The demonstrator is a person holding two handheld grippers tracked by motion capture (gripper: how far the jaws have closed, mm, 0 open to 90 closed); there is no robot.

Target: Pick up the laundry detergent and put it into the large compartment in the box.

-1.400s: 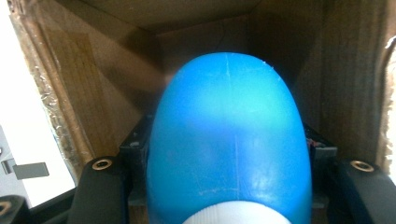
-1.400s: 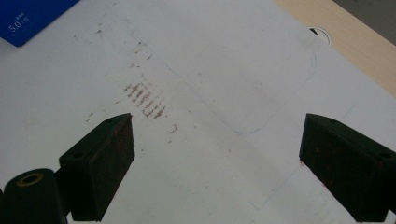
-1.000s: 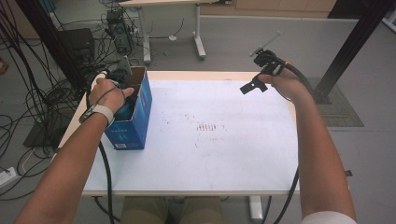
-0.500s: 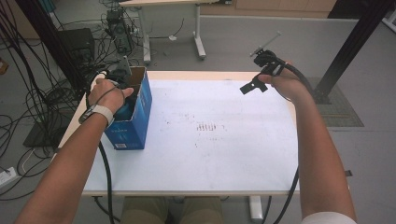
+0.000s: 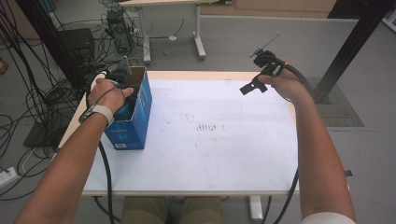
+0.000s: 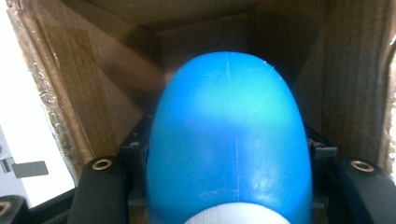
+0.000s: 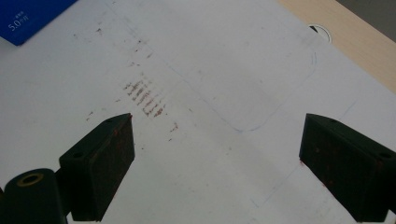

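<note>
Blue bottle (image 6: pixel 229 140) sits inside the cardboard box (image 5: pixel 135 116), clamped by your left hand-held gripper (image 5: pixel 122 81); smooth, light plastic may slip, so hold its body. Right hand-held gripper (image 7: pixel 219 158) hangs apart.

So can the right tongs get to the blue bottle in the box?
Probably not easily: the blue bottle sits inside the box, clamped by the left tongs, and the right tongs hang open across the table.

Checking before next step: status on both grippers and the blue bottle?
Left gripper shut on blue bottle, inside blue box. Right gripper open, empty, above table. Nothing in the way.
</note>
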